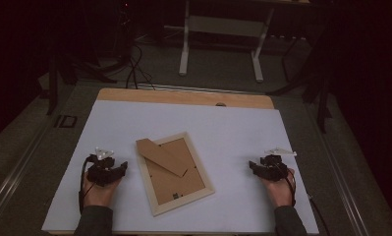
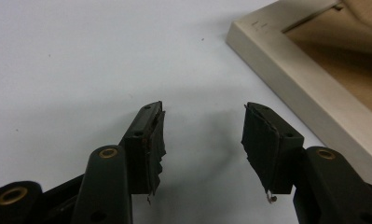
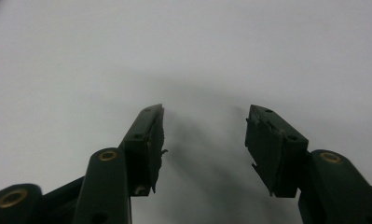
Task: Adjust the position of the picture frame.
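1. White sheet (image 1: 223, 123) covers the table, dim room behind.
2. Picture frame (image 1: 175, 172) lies face-down mid-sheet, between both grippers.
3. Left gripper (image 1: 116, 169) gapes empty just beside it.
4. Right gripper (image 1: 256, 167), well apart, also empty.

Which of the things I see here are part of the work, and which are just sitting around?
Part of the work:
- picture frame, lying face down, its cardboard stand on its back
- left gripper, open
- right gripper, open
- white board under them

Just around:
- white table legs behind
- cables on the floor
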`<action>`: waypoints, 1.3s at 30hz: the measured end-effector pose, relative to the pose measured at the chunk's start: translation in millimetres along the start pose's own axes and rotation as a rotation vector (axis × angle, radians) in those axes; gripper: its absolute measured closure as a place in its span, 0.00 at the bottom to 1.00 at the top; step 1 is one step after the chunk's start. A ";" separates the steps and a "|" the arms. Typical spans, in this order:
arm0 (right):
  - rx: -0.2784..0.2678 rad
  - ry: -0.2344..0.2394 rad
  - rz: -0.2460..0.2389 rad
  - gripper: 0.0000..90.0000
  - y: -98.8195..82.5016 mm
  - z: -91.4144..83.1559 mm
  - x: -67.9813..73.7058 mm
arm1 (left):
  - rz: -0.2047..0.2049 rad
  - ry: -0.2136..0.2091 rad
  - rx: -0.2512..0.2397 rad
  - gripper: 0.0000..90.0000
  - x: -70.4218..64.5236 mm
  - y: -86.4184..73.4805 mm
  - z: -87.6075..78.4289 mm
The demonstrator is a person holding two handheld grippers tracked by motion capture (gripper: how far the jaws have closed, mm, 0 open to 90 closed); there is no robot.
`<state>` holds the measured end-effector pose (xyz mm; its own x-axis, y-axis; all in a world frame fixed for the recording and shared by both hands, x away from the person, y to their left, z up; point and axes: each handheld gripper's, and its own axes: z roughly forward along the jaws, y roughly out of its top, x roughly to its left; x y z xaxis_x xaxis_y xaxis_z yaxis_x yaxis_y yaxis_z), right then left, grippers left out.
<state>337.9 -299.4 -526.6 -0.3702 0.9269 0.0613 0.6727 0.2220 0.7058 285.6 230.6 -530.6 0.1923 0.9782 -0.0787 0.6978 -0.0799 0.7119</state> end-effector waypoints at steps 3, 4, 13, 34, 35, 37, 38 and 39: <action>0.012 0.027 -0.002 0.50 0.1 0.3 2.2 | 0.007 -0.025 -0.022 0.55 3.1 0.4 -2.2; 0.012 0.027 -0.002 0.50 0.1 0.3 2.2 | 0.007 -0.025 -0.022 0.55 3.1 0.4 -2.2; -0.002 0.084 -0.044 0.50 8.7 -7.1 15.3 | 0.063 -0.068 -0.046 0.59 0.0 1.6 -7.8; -0.056 0.235 -0.093 0.99 17.2 -12.1 58.2 | 0.097 -0.147 -0.053 0.64 -4.8 1.0 -9.2; -0.054 0.241 -0.103 1.00 17.5 -12.1 60.8 | 0.095 -0.148 -0.054 0.64 -4.7 1.2 -9.2; -0.045 0.250 -0.127 1.00 18.8 -12.2 68.7 | 0.096 -0.146 -0.055 0.63 -4.4 1.4 -9.3; -0.047 0.254 -0.136 1.00 19.2 -12.1 71.0 | 0.096 -0.148 -0.056 0.63 -4.1 1.4 -9.3; -0.047 0.254 -0.136 1.00 19.2 -12.1 71.0 | 0.096 -0.148 -0.056 0.63 -4.1 1.4 -9.3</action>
<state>316.8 -232.9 -500.2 -0.6074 0.7829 0.1347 0.5776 0.3188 0.7515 279.4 228.3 -522.7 0.3584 0.9274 -0.1072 0.6323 -0.1567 0.7588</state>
